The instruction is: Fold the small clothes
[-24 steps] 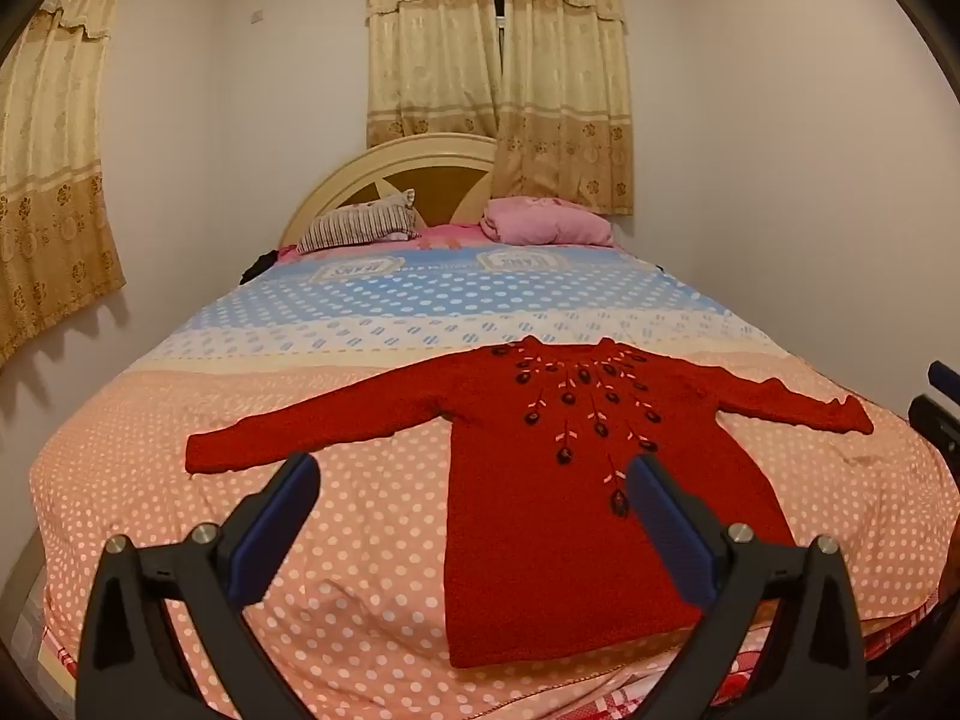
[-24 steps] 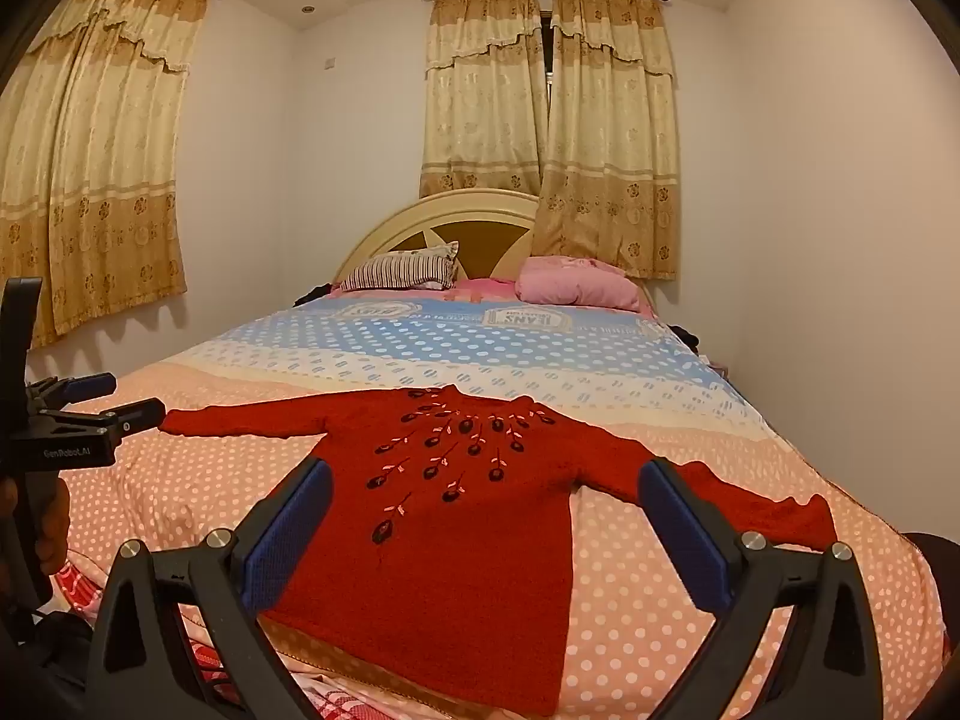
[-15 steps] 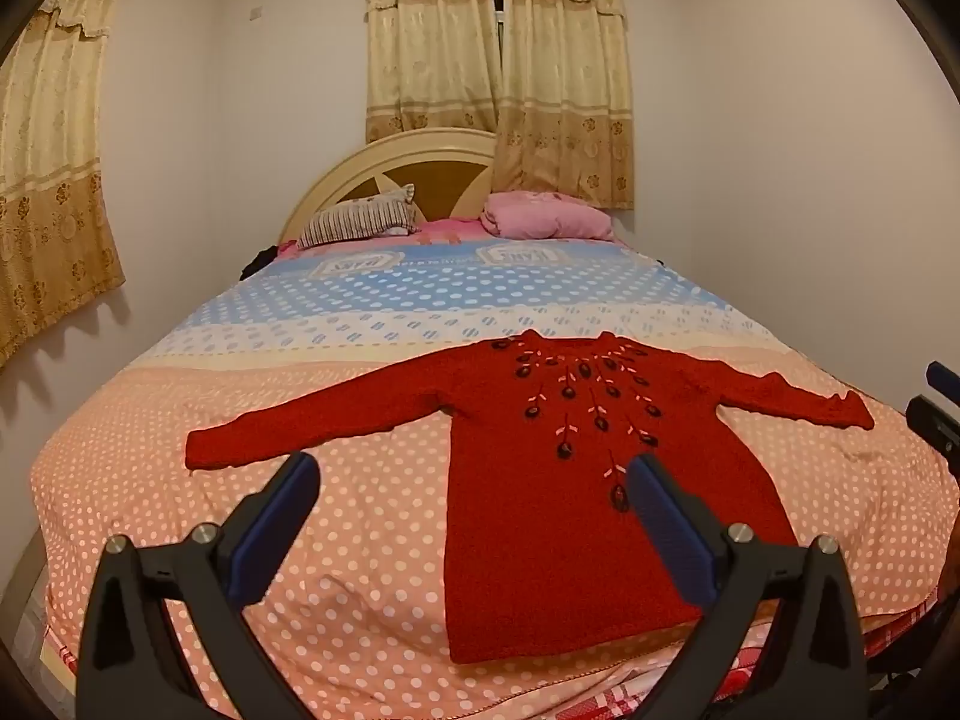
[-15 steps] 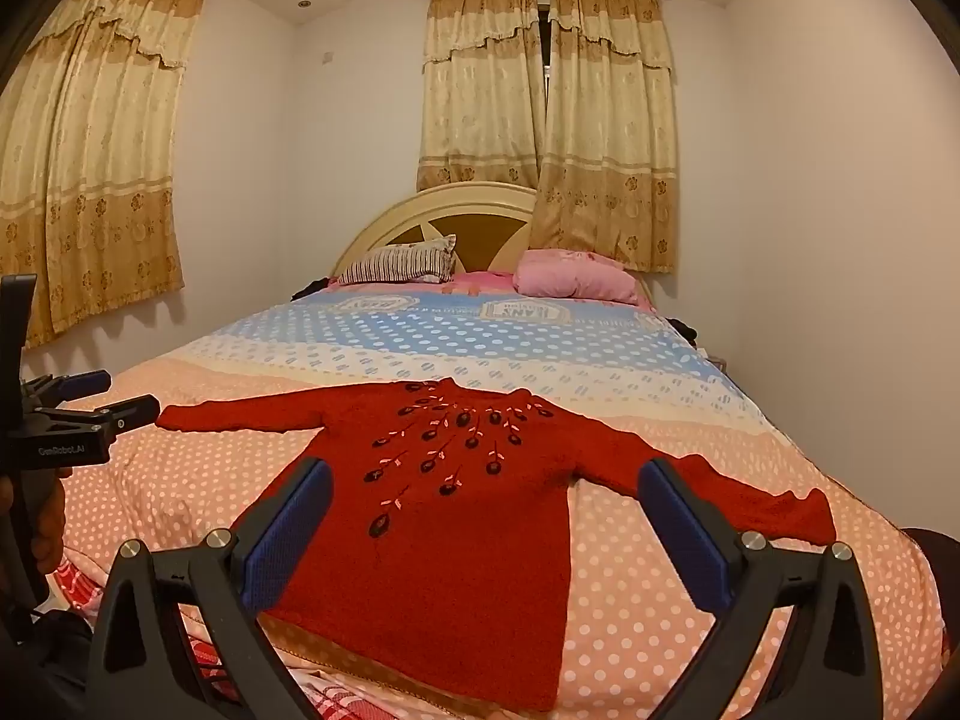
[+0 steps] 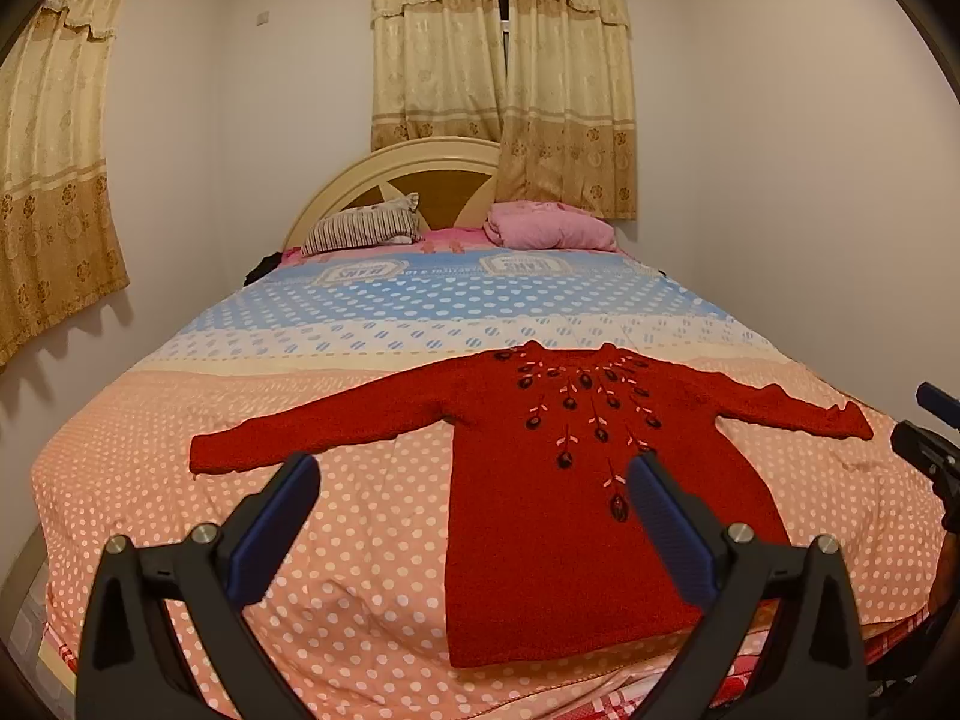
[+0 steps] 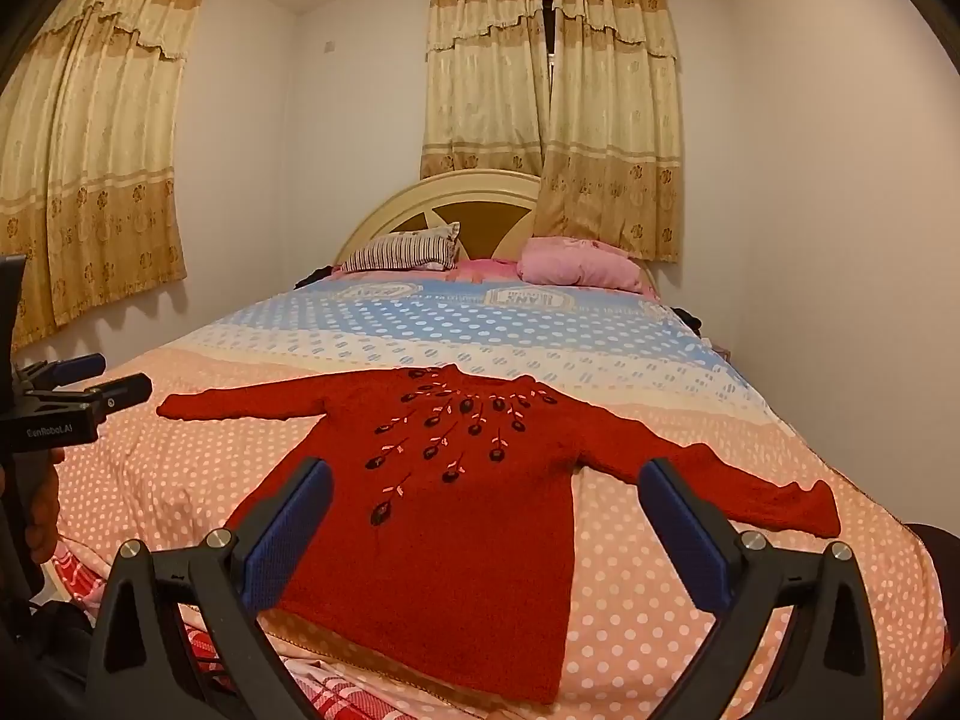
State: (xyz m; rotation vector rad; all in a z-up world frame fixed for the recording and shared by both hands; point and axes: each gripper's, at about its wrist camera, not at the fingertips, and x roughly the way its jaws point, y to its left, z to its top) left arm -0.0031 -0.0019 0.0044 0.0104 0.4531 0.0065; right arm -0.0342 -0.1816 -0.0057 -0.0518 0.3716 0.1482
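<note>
Sweater [image 5: 576, 516] flat on bed [image 5: 372, 516], both grippers wide open w/ nothing held

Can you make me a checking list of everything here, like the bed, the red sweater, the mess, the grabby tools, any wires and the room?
Surface: polka-dot peach and blue bedspread, smooth.
Job's things: red knitted sweater with dark embroidered flowers, spread flat, both sleeves out, not folded yet.
Clutter: striped pillow and pink pillow at the headboard; a dark item beside them, too small to tell.
Grippers: left tool open, empty; right tool open, empty; both apart from the sweater.
Cables: nothing seen.
Surroundings: cream headboard, golden curtains, white walls.
</note>
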